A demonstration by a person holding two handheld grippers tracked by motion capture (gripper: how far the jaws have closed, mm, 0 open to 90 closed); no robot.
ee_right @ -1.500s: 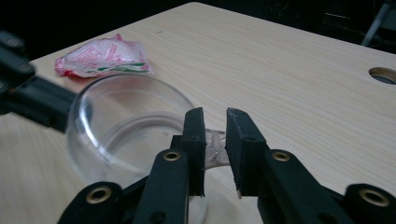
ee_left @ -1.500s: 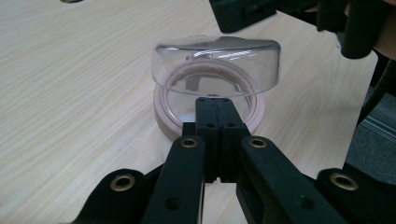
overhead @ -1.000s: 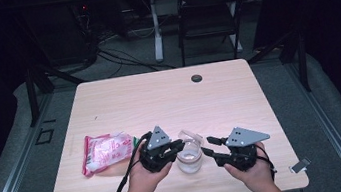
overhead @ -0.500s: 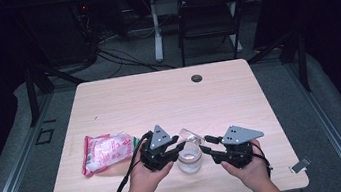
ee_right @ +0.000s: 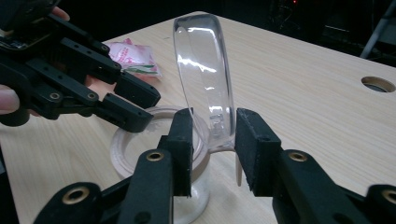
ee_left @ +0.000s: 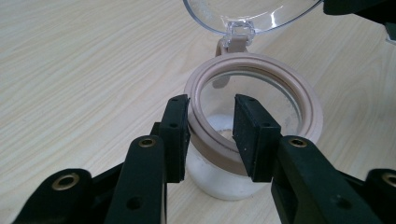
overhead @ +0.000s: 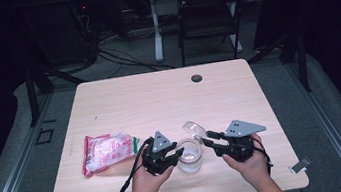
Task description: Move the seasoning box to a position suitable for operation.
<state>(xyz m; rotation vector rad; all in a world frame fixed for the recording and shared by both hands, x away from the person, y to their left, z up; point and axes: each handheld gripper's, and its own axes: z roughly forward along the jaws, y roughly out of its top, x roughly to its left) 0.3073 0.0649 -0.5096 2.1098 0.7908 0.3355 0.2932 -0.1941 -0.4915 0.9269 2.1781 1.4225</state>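
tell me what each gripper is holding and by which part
The left gripper pinches the jar by its tan rim, one jaw outside and one inside. The right gripper straddles the raised clear lid near its hinge; whether it grips cannot be told.

Lab or recording studio, not home. Bare light-wood table (overhead: 159,102) with cable grommet hole (overhead: 197,78) stands alone at frame centre on grey carpet. Black curtains darken left and right edges. Cables (overhead: 117,58) tangled on floor at upper left. Folding chair (overhead: 207,15) at upper centre. Metal floor rails (overhead: 13,173) at lower left.
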